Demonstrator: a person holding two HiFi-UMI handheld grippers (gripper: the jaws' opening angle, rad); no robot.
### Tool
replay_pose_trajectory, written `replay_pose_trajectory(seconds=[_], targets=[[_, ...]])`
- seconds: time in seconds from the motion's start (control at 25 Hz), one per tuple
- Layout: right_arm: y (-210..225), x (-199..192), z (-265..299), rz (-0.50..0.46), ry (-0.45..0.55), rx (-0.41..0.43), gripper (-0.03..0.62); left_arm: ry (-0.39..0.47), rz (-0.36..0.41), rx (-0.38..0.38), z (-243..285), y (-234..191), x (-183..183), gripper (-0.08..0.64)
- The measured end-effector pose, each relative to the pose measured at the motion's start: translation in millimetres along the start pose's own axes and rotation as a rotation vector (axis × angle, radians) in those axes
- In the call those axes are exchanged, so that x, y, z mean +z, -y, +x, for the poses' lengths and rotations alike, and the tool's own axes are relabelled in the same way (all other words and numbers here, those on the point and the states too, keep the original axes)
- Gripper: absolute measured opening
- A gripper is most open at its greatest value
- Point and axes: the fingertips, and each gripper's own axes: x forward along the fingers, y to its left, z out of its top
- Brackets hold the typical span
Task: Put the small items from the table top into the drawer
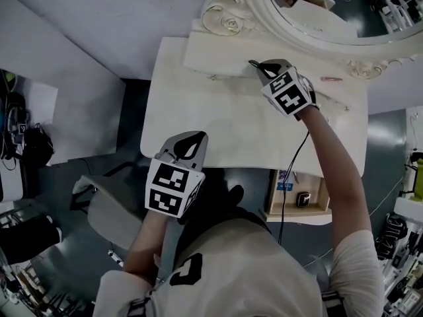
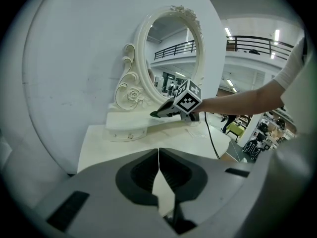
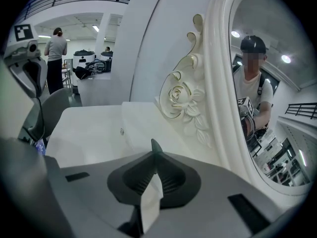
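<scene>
My right gripper (image 1: 254,63) is shut with nothing visible between its jaws; it hovers over the raised shelf (image 1: 211,57) at the back of the white dressing table (image 1: 218,121), close to the ornate mirror frame (image 3: 185,98). The left gripper view shows that right gripper (image 2: 156,114) from the side. My left gripper (image 1: 196,138) is shut and empty near the table's front edge. A thin pink item (image 1: 330,79) lies on the shelf at the right. The drawer (image 1: 296,211) stands open below the front right edge, with a small dark item (image 1: 304,199) inside.
The oval mirror (image 1: 317,5) rises behind the shelf, against a white wall. A grey stool (image 1: 112,213) stands at the front left of the table. A black cable (image 1: 291,170) hangs from my right gripper across the table. A person (image 3: 57,58) stands far off.
</scene>
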Motion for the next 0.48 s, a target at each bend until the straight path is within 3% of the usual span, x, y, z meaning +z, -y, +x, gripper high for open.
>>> replay_pose_trajectory(seconds=[0.48], targets=[[2.0, 6.7, -26.7, 0.005, 0.015, -0.015, 0.040, 0.021, 0.043, -0.014, -6.9, 17.8, 9.6, 0.057]])
